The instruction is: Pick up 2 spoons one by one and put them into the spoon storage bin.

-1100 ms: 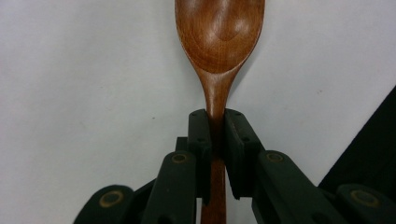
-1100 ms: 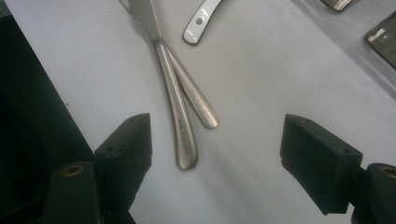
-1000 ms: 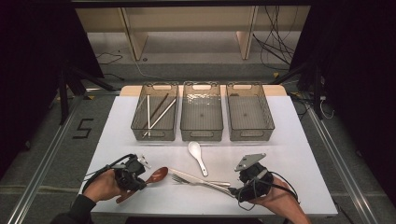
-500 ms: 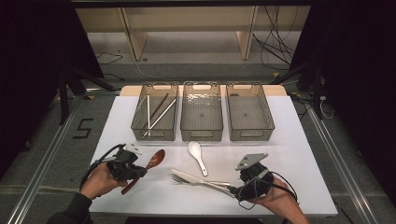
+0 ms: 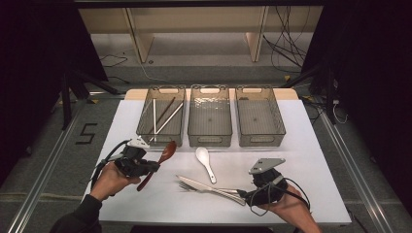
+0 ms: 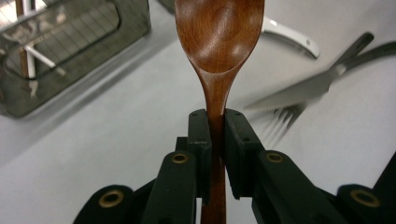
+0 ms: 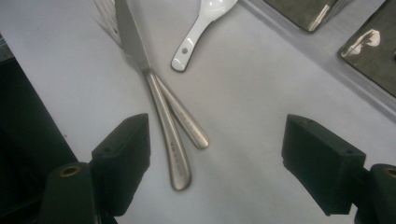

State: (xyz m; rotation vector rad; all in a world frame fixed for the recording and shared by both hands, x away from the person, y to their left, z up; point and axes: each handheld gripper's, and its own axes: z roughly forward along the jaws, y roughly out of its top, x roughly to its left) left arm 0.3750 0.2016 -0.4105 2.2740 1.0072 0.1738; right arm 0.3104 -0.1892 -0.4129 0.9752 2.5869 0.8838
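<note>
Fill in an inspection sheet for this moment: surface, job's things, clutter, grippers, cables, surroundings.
Surface: white table.
Job's things: wooden spoon clamped by its handle; left bin holds chopsticks; two more bins stand beside it.
Clutter: white spoon, knife, fork lying loose.
Grippers: left gripper shut on the wooden spoon; right gripper open over the knife handle.
Cables: black cable trails from the right gripper.
Surroundings: wooden shelf legs, floor wires behind.

Overhead forward-down; two close jaw-level views
</note>
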